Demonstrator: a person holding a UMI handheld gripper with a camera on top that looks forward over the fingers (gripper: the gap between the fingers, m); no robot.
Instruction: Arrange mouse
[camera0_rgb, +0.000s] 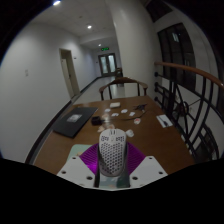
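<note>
- A grey laptop (72, 123) lies closed on the left part of the wooden table (150, 135), well left of the fingers.
- The left finger (78, 166) shows its white outer face and a purple pad on the inner side, close against the mouse.
- The mouse (111, 153), white with a perforated honeycomb shell, stands between the two fingers, nose pointing away along the table; the purple pads flank it on both sides.
- The gripper (111, 170) is closed down to about the mouse's width and appears to clamp it, though contact at the pads is not sharply seen.
- Just beyond the mouse stands a small light bottle (104, 122), upright, near the middle of the table.
- A few small white bits (126, 115) lie scattered on the table further on, apart from each other.
- The right finger (143, 168) mirrors the left, against the mouse's right side.
- A white flat object (164, 120) lies near the table's right edge.
- A chair (122, 88) stands at the far end of the table, with a corridor and doors (106, 64) behind it.
- A dark railing (195, 105) rises at the right.
</note>
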